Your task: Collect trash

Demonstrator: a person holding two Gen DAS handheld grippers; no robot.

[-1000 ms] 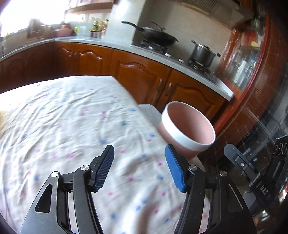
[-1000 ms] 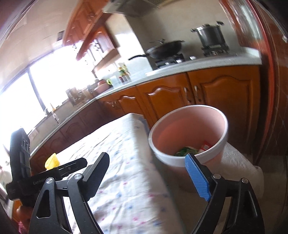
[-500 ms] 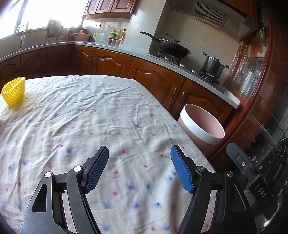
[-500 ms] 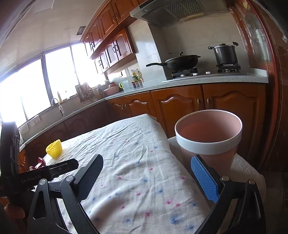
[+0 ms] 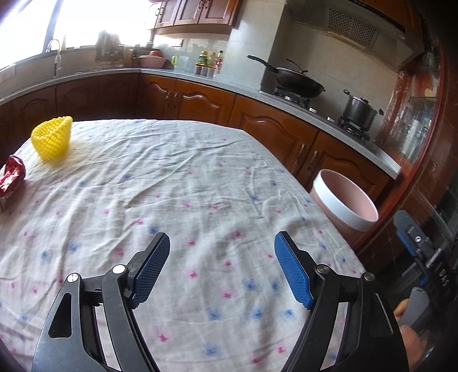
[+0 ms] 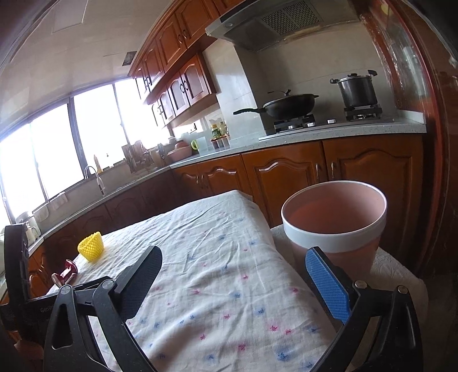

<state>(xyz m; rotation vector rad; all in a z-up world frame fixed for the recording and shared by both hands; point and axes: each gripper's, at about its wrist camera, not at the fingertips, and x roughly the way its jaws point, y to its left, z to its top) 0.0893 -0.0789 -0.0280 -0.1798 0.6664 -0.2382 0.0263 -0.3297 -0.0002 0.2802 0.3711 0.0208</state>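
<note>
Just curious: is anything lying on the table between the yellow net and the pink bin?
No. In the left wrist view, only bare flowered cloth stretches between the yellow net and the bin.

The red wrapper (image 5: 10, 178) is cut off at the frame's edge (left wrist view).

1. Ahead of my grippers, a table (image 5: 200, 177) draped in a wrinkled white cloth dotted with pink and blue.
2. Beyond it, brown wooden cabinets (image 6: 286, 177) under a grey speckled counter (image 6: 343, 130).
3. Far ahead to the right, a black wok (image 5: 297, 81) and a steel pot (image 5: 359, 108) sit on the stove, beneath a range hood (image 6: 274, 23).
4. Far left, windows (image 6: 57, 148) blaze white with daylight over a sink tap (image 6: 96, 177).
</note>
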